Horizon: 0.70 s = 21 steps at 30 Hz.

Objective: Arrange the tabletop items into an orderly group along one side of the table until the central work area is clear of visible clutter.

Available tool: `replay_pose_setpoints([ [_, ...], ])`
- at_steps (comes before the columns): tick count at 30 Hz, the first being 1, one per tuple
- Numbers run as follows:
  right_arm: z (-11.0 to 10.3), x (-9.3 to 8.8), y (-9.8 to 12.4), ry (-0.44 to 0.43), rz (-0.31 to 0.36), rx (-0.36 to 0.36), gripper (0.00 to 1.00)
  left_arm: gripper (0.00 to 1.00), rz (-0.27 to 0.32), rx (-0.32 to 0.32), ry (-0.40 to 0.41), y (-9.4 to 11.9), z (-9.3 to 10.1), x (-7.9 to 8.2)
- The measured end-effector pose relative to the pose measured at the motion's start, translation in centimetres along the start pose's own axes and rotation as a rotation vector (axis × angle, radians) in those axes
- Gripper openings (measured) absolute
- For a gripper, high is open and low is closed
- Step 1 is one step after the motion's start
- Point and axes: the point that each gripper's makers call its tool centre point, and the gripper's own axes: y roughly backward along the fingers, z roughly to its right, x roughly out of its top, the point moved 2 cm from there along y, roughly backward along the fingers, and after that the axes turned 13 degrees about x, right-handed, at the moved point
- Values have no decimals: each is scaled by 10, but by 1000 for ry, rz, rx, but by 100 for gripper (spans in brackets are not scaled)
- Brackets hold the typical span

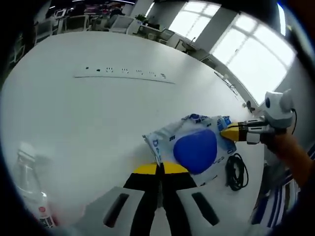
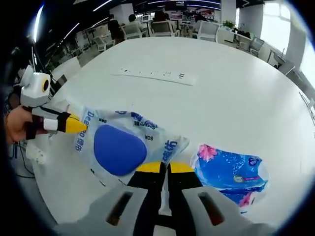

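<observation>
A wide white table (image 1: pixel 98 113) runs back into a bright open office, with tall windows (image 1: pixel 251 54) along one wall and desks and chairs behind it. A flat socket strip (image 1: pixel 124 73) lies across its middle. Nearer than that strip, the blue-and-white wipes pack (image 1: pixel 194 146) is pinched at opposite ends by the left gripper (image 1: pixel 160 168) and right gripper (image 2: pixel 165 167), each with jaws pressed onto its wrapper. Beside the pack lie a blue tissue packet (image 2: pixel 230 172), a black cable (image 1: pixel 237 173) and a clear bottle (image 1: pixel 30 191).
</observation>
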Motion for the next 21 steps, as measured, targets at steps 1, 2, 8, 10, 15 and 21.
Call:
replay_pose_setpoints([
  [1,0,0,0,0,-1,0,1,0,-1,-1,3,0,0,0],
  [2,0,0,0,4,0,-1,1,0,-1,-1,4,-1,-1,0],
  [8,0,-1,-1,9,-7,-9,4,0,-2,-5,15,-2,-2,-1],
  [10,1,-1,0,28,-12,-21,4,0,-2,-3,17,-2,-3,-2],
  [15,2,-2,0,24,-14,-21,4,0,0,-9,35,-3,-5,-2],
  [21,0,0,1,33,-9,-24,7,0,2,-10,43,-4,-4,-2],
])
